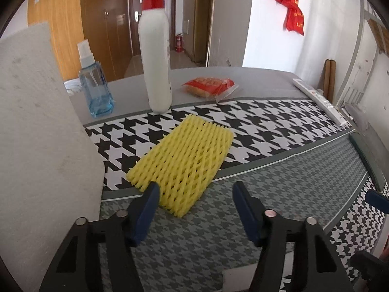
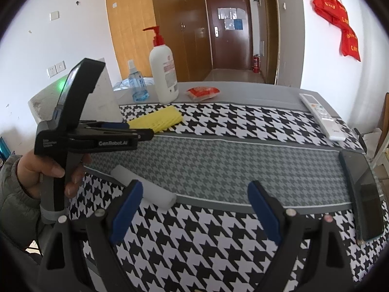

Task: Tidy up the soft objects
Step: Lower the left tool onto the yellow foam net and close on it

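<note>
The bench with the black-and-white checked cloth (image 1: 267,126) holds a yellow foam net (image 1: 184,160), a white foam roll (image 2: 145,187), two bottles and a white remote (image 2: 321,114).

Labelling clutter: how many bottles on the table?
2. The white pump bottle stands at the far edge of the houndstooth mat; the blue spray bottle stands just left of it. The white foam block may hide more.
</note>
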`<move>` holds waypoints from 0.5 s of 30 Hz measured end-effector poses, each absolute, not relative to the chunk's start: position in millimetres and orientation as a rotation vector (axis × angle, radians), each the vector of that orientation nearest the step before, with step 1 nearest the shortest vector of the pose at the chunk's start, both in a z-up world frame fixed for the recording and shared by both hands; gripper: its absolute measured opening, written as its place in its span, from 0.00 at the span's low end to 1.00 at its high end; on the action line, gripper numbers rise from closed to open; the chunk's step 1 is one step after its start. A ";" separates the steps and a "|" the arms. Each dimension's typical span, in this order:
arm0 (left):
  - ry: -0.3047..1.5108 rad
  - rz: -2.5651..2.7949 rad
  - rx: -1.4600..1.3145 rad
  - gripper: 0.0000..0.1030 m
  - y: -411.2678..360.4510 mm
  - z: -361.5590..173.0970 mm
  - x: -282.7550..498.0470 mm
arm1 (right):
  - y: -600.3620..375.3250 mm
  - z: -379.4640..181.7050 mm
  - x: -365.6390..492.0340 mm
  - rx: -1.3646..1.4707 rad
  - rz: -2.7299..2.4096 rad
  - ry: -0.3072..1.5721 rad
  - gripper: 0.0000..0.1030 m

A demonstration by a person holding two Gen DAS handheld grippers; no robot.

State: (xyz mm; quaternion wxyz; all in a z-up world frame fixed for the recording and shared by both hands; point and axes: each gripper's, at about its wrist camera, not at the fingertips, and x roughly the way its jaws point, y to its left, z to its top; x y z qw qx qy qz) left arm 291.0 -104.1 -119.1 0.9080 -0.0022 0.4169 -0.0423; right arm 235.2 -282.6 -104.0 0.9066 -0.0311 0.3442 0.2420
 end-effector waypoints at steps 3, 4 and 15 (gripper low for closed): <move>0.861 -0.076 -0.007 0.57 -102.7 -120.8 294.5 | -278.4 -105.5 237.6 -0.076 0.520 0.716 0.88; 0.861 -0.071 -0.006 0.56 -102.0 -121.1 295.2 | -277.4 -105.8 238.3 -0.080 0.523 0.720 0.88; 0.857 -0.022 0.002 0.22 -91.7 -123.0 295.6 | -260.4 -109.9 252.3 -0.137 0.564 0.758 0.88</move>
